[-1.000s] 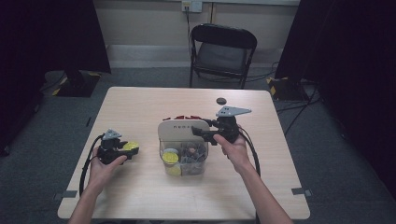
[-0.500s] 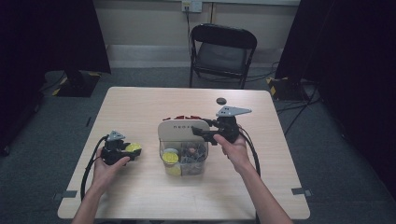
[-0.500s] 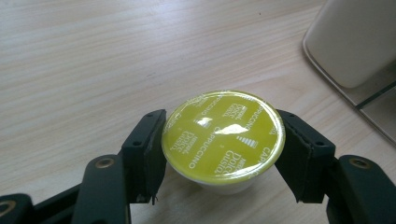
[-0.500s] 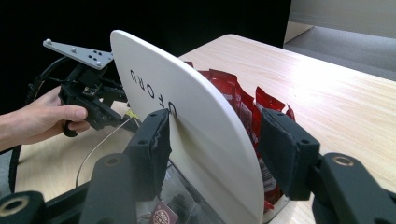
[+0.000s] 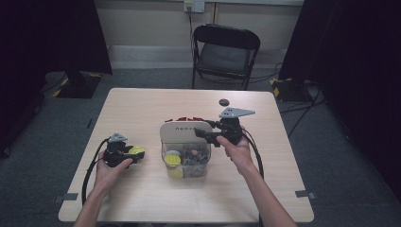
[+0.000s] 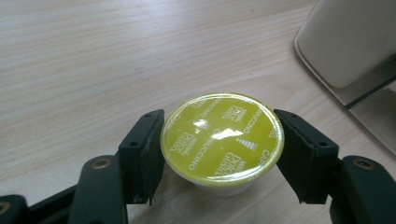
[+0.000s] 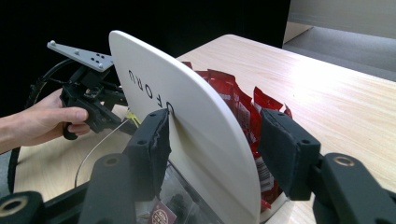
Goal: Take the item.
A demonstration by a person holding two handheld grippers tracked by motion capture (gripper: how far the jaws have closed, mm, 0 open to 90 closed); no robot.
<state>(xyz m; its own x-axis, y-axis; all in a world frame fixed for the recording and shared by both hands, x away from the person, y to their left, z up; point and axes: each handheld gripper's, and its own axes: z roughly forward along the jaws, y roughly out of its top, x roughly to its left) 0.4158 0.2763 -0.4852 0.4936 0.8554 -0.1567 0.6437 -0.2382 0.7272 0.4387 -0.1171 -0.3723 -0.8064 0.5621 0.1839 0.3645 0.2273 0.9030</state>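
A yellow-topped coffee capsule (image 6: 222, 137) stands on the table between the jaws of my left gripper (image 6: 219, 144). Those jaws have just been opening, and the pads stand close on either side of its rim. In the high view the left gripper (image 5: 136, 154) and the capsule (image 5: 137, 150) are at the table's left. My right gripper (image 5: 202, 135) is shut on the raised white lid (image 7: 187, 140) of a clear container (image 5: 185, 165). One pad lies on the lid's front face and the other sits behind its edge.
The container holds yellow capsules (image 5: 172, 159) and darker ones, and red sachets (image 7: 243, 112) stand behind the lid (image 5: 185, 128). A small black disc (image 5: 223, 102) lies at the far right of the table (image 5: 142, 109). A folding chair (image 5: 227, 52) stands beyond it.
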